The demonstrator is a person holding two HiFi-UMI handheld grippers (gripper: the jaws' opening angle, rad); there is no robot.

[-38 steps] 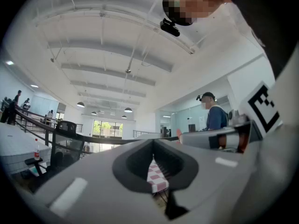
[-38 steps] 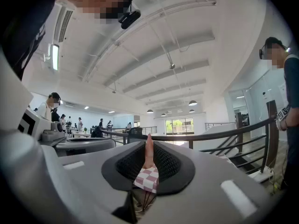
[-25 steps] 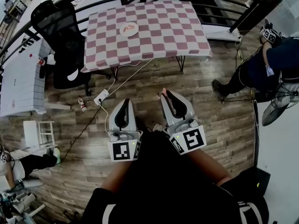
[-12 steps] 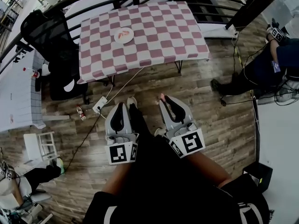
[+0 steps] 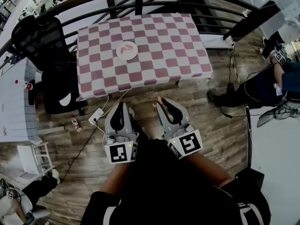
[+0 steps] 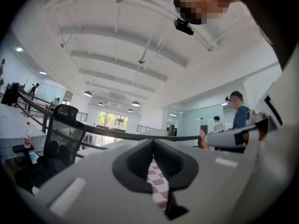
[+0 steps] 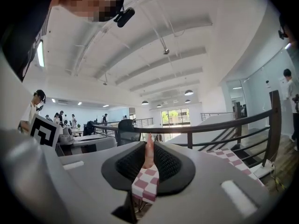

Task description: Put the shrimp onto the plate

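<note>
Shrimp [image 7: 148,152] pinched in right gripper [image 7: 148,164]; plate [image 5: 118,52] well apart.

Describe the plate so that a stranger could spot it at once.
Find the pink-and-white checked table standing on the wooden floor. The plate sits on its left half. It is the only thing on that table: small, round and white, with orange-pink pieces lying on it.

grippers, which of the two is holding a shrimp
The right gripper: a pale pink shrimp is pinched between its black jaw pads, tip poking out past them. The left gripper has its jaws shut with nothing between them.
</note>
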